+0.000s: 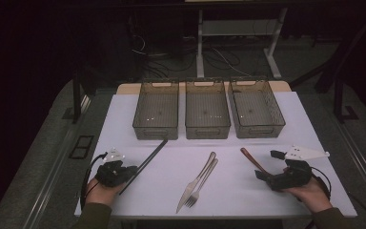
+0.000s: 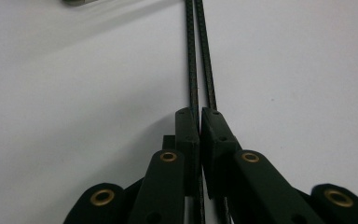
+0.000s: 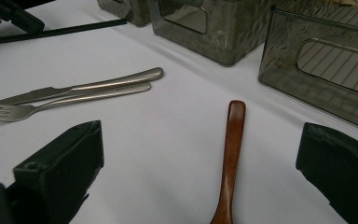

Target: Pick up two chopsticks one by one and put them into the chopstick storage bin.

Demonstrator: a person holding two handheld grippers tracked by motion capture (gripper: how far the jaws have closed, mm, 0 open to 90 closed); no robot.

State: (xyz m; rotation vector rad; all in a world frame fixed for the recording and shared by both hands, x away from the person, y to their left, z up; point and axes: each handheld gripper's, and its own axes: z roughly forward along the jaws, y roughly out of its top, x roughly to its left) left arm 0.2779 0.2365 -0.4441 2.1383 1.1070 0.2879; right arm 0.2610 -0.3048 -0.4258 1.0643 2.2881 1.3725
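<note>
A white bench (image 1: 124, 114) carries everything, and the middle bin (image 1: 207, 109) of three smoky see-through bins serves as the landmark. One bin (image 1: 156, 109) stands just to its left and another (image 1: 256, 108) just to its right, the three side by side in a row along the far part of the bench. Nearer the person than the middle bin, and left of it, a pair of thin black chopsticks (image 1: 145, 163) lies slanting on the bench. The left hand-held gripper (image 1: 132, 170) is clenched on the near end of the chopsticks, its jaws pressed together around them in the left gripper view (image 2: 199, 122). Straight in front of the middle bin, well apart from it, a metal knife (image 1: 196, 181) and a metal fork (image 1: 202, 182) lie touching, side by side. In front and to the right of the middle bin, a brown wooden handle (image 3: 230, 154) lies on the bench between the spread, released jaws of the right hand-held gripper (image 3: 200, 163); its near end is hidden.
</note>
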